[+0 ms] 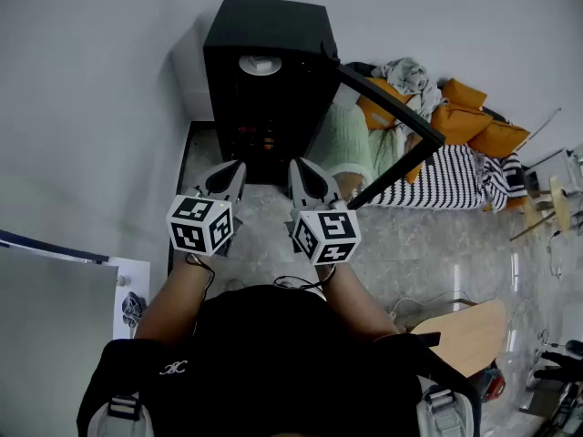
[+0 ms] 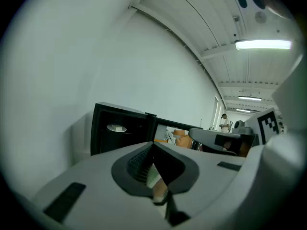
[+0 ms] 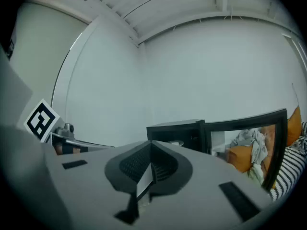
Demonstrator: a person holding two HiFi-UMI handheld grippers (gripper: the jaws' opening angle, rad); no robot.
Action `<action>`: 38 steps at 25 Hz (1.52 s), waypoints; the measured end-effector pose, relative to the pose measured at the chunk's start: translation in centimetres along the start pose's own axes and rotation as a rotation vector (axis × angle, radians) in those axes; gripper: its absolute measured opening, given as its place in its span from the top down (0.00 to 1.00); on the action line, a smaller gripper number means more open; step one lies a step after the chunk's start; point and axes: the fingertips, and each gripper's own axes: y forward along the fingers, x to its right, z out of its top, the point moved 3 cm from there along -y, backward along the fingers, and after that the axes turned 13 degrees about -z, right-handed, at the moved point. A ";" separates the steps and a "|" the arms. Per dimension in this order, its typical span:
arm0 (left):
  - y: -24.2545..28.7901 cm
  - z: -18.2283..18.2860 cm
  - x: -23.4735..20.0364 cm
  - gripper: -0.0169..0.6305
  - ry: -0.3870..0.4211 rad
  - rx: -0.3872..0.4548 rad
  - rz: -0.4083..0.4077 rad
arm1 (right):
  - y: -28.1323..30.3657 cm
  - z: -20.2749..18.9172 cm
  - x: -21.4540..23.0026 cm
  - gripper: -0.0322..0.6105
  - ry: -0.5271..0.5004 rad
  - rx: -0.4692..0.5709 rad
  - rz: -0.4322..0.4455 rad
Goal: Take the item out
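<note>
A black cabinet (image 1: 264, 89) stands on the floor against the wall, its glass door (image 1: 392, 116) swung open to the right. Inside, on an upper shelf, lies a white dish-like item (image 1: 260, 64), also visible as the white item (image 2: 116, 128) in the left gripper view and the pale item (image 3: 176, 143) in the right gripper view. My left gripper (image 1: 235, 167) and right gripper (image 1: 301, 167) hover side by side just in front of the opening, outside it. Both jaw pairs meet at their tips, left gripper (image 2: 152, 147) and right gripper (image 3: 149, 145), with nothing between them.
Right of the cabinet lie a green cloth (image 1: 346, 144), orange cushions (image 1: 465, 112) and a striped mattress (image 1: 446, 180). A wooden board (image 1: 469, 330) sits at lower right. White wall (image 1: 91, 107) runs behind and to the left; cables trail on the marble floor (image 1: 428, 244).
</note>
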 end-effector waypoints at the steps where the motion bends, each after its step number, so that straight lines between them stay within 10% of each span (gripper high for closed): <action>1: 0.0 0.0 -0.1 0.96 0.003 -0.001 -0.001 | 0.1 -0.1 0.0 0.94 0.003 -0.001 -0.005; 38: -4.3 -0.9 -7.5 0.96 0.003 -0.048 -0.062 | 3.2 -3.6 -7.2 0.94 0.010 -0.034 -0.090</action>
